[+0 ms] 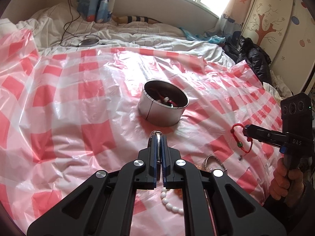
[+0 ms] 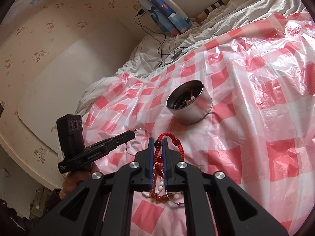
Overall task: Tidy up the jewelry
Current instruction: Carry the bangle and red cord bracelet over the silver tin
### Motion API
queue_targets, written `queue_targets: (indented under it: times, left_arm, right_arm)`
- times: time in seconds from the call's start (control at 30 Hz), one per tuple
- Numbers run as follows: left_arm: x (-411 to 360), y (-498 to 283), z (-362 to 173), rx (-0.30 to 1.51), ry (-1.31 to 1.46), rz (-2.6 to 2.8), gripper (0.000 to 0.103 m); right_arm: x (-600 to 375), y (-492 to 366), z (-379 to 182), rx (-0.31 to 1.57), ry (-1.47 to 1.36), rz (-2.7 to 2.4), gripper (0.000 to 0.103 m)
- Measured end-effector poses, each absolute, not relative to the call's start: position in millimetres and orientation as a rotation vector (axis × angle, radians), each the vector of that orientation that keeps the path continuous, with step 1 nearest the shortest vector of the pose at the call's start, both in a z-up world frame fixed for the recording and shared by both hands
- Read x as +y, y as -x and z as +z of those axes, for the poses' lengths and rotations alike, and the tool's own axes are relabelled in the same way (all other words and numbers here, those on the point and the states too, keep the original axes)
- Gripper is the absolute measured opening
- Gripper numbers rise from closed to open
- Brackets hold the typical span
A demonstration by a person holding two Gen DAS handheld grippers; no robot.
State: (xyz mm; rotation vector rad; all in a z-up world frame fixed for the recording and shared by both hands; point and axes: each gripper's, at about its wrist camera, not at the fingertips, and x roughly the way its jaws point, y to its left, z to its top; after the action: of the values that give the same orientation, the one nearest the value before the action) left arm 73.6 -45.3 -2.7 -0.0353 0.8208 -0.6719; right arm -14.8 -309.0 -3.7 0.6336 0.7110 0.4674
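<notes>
Left wrist view: the left gripper [image 1: 159, 137] has its jaws pressed together on a silver bangle [image 1: 157, 135], the thin hoop standing edgewise between the blue pads and lifted off the bed cover [image 1: 78, 102], a red-and-white checked plastic sheet spread over the bed. Toward the cover's right edge the right gripper [image 1: 246, 129], held in a hand [image 1: 285, 181], is clamped on a red cord bracelet [image 1: 239, 137] that hangs from its tips as a loop with a green bead. Right wrist view: the same red cord bracelet [image 2: 167, 147] is pinched between nearly closed pads, clear of the cover. Near the middle of the cover stands a round metal tin [image 1: 163, 106], open at the top and upright; inside lie several pieces, among them red cord and a pale bead, the rest too dark to tell. At the cover's near edge, below the grippers, lie a white bead string [image 1: 171, 204], an amber bead string [image 2: 157, 194] and another silver bangle [image 1: 212, 163], outside the tin.
</notes>
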Motion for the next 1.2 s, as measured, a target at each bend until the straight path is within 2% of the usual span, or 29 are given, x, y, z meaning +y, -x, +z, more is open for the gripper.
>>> queue_targets:
  times: [0.5,0.87,1.03,1.2]
  left_arm:
    - [-106,-94,35,0.633,0.092,-0.757,0.004]
    - [-140,-137,20,0.665,0.179,-0.782,0.004]
    - [-147,-153,-1,0.753,0.147,-0.744,0.004]
    - [-144,-164,-23,0.872,0.052,-0.583,0.016]
  right_arm:
    - [-329,-17,2,0.621,-0.729,0.452,0.009]
    - [-342,-30,1,0.603,-0.761,0.423,0.009]
    - [-342,-40,3,0.59,-0.755,0.43,0.009]
    - [-336,-51,3,0.595,-0.736,0.437,0.009]
